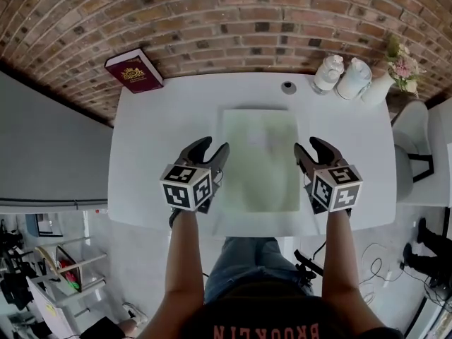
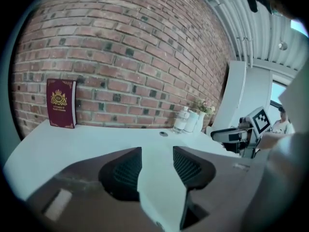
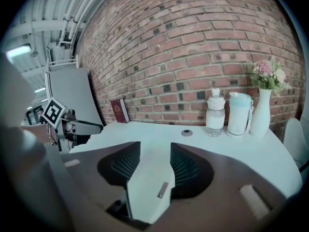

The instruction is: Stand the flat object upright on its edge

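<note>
— Dark shirt [image 1: 282, 320] lowest in the head view, then two bare forearms reaching out. What are the hands carrying?

— One tool each. Take the pale mat [image 1: 258, 168] as our marker: the left gripper [image 1: 215, 145] is at its left edge and the right gripper [image 1: 308, 145] at its right edge. Both have their jaws spread. Each gripper view shows nothing between the ribbed pads, only white table [image 1: 155, 154] beyond.

— So where's the flat object?

— I take it to be the maroon book [image 1: 134, 70]. It is well beyond the mat's far left corner, at the back of the table by the brick wall [image 1: 226, 20]. The left gripper view shows it upright on its bottom edge, cover facing us.

— Why there?

— My guess is that the wall gives it a backstop, so a thin thing on a narrow edge won't tip backward. Whether it actually touches the bricks I can't tell.

— And the mat?

— It lies flat between the tools, probably as the working patch. I can't rule out that it's the object instead.

— Anything else?

— A clear bottle [image 1: 328, 73], a pale flask [image 1: 354, 78] and a vase [image 1: 378, 89] of flowers stand beyond the mat's far right corner, along the wall. They look parked out of the way.

— And the empty, spread jaws?

— They suggest there's nothing left to hold, so the standing looks done.
</note>
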Action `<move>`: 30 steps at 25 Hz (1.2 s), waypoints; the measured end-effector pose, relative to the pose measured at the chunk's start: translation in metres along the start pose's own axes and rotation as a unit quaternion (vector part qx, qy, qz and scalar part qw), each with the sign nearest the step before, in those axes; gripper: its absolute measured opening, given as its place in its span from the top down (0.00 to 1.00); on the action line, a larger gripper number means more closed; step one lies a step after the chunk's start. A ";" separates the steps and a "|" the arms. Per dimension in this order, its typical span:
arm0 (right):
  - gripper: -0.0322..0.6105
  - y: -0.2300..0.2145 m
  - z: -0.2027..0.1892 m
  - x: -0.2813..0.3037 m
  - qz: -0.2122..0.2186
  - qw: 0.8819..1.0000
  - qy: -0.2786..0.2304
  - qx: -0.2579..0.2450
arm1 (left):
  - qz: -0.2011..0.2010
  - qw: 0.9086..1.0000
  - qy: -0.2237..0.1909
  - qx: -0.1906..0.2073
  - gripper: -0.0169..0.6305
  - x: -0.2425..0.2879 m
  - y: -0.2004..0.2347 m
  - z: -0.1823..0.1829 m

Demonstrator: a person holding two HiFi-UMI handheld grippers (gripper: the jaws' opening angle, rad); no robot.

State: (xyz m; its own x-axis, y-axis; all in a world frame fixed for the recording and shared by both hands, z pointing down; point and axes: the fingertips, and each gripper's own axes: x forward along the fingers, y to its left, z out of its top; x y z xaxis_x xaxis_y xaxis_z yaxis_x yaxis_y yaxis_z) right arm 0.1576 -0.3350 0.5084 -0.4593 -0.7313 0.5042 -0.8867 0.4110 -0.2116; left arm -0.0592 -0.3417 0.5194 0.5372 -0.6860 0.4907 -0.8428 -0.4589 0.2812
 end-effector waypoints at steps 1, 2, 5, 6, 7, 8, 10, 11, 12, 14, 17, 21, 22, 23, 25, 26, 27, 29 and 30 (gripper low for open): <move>0.64 -0.002 -0.006 0.002 0.001 1.000 0.011 0.005 | 0.001 1.000 0.009 -0.007 0.67 0.003 0.002 -0.006; 0.63 -0.004 -0.012 0.005 0.002 1.000 0.021 0.010 | 0.002 1.000 0.018 -0.017 0.67 0.006 0.004 -0.012; 0.61 -0.007 -0.033 0.011 0.005 0.998 0.052 0.029 | 0.003 0.998 0.045 -0.051 0.67 0.010 0.010 -0.033; 0.60 -0.008 -0.041 0.013 0.008 0.997 0.064 0.038 | 0.001 0.997 0.056 -0.062 0.67 0.011 0.011 -0.041; 0.59 -0.009 -0.049 0.015 0.008 0.996 0.076 0.046 | -0.001 0.995 0.067 -0.071 0.67 0.013 0.012 -0.048; 0.58 -0.010 -0.056 0.016 0.007 0.995 0.086 0.053 | -0.004 0.994 0.077 -0.079 0.67 0.015 0.012 -0.054; 0.58 -0.012 -0.068 0.019 0.005 0.993 0.100 0.067 | -0.011 0.991 0.092 -0.093 0.67 0.018 0.011 -0.064; 0.57 -0.012 -0.073 0.020 0.007 0.991 0.106 0.076 | -0.016 0.990 0.097 -0.101 0.67 0.020 0.011 -0.069; 0.57 -0.013 -0.078 0.021 0.009 0.990 0.111 0.086 | -0.022 0.988 0.101 -0.111 0.66 0.021 0.010 -0.073; 0.56 -0.012 -0.088 0.024 0.015 0.987 0.126 0.101 | -0.032 0.986 0.106 -0.128 0.61 0.024 0.010 -0.079; 0.55 -0.010 -0.101 0.028 0.026 0.982 0.151 0.109 | -0.031 0.983 0.117 -0.139 0.59 0.025 0.014 -0.089; 0.55 -0.008 -0.115 0.031 0.039 0.975 0.179 0.125 | -0.045 0.975 0.141 -0.166 0.59 0.027 0.012 -0.104; 0.55 -0.008 -0.116 0.032 0.042 0.973 0.183 0.131 | -0.048 0.973 0.145 -0.172 0.59 0.029 0.011 -0.106; 0.55 -0.008 -0.117 0.033 0.046 0.971 0.188 0.140 | -0.051 0.972 0.149 -0.176 0.59 0.031 0.012 -0.108; 0.55 -0.008 -0.121 0.035 0.057 0.963 0.202 0.168 | -0.058 0.969 0.154 -0.186 0.59 0.033 0.012 -0.109; 0.55 -0.007 -0.123 0.036 0.063 0.958 0.210 0.185 | -0.061 0.966 0.157 -0.194 0.59 0.034 0.013 -0.110; 0.55 -0.007 -0.125 0.038 0.070 0.952 0.218 0.201 | -0.065 0.964 0.161 -0.203 0.59 0.035 0.013 -0.112; 0.55 -0.007 -0.128 0.039 0.080 0.945 0.231 0.218 | -0.071 0.959 0.170 -0.217 0.59 0.037 0.013 -0.115; 0.54 -0.007 -0.129 0.039 0.082 0.943 0.235 0.219 | -0.076 0.957 0.174 -0.220 0.59 0.038 0.013 -0.116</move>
State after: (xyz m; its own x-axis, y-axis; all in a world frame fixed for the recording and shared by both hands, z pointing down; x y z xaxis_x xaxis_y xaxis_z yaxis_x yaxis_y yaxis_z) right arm 0.1521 -0.2964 0.6373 -0.6103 -0.3121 0.7281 -0.7891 0.1578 -0.5937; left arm -0.0529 -0.3083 0.6377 0.6753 -0.3656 0.6405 -0.7294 -0.2024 0.6535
